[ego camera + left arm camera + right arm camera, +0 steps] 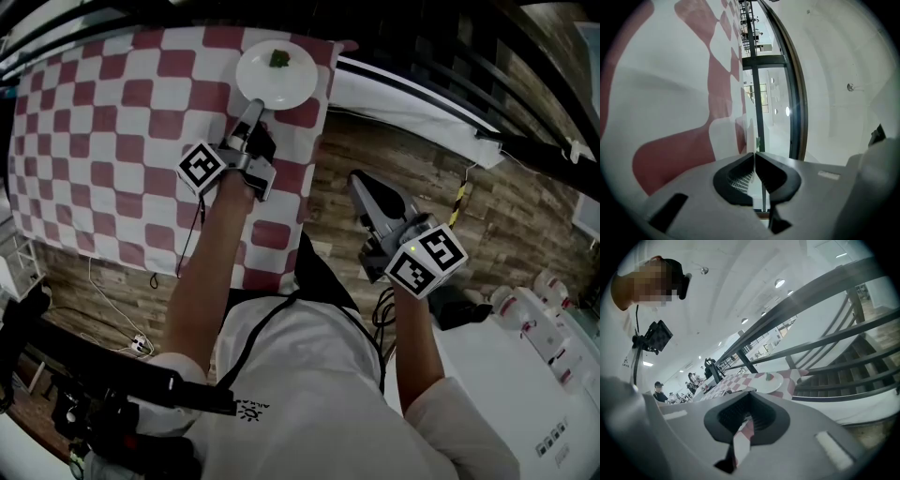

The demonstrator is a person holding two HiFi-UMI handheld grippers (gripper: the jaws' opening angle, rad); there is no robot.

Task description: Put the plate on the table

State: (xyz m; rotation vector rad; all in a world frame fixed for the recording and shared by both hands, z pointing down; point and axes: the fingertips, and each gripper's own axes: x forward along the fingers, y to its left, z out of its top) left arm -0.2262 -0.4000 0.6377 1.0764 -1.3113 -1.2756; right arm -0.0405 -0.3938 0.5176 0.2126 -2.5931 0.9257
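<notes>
A white plate (pixel 281 82) with a small green and red bit of food (pixel 279 58) lies at the far edge of the table, on its red and white checked cloth (pixel 112 131). My left gripper (pixel 254 106) reaches to the plate's near rim and is shut on it. In the left gripper view the jaws (pixel 753 154) meet on the thin rim, with the plate (pixel 729 136) seen edge-on. My right gripper (pixel 358 180) hangs over the wooden floor to the right of the table, shut and empty. In the right gripper view (pixel 748 393) the plate (pixel 769 383) lies ahead on the cloth.
A white ledge with a black rail (pixel 422 108) runs past the table's right end. Wooden floor (pixel 506 206) lies to the right. White equipment (pixel 534 337) stands at lower right and a black rig (pixel 56 384) at lower left. Cables (pixel 122 323) lie below the table's near edge.
</notes>
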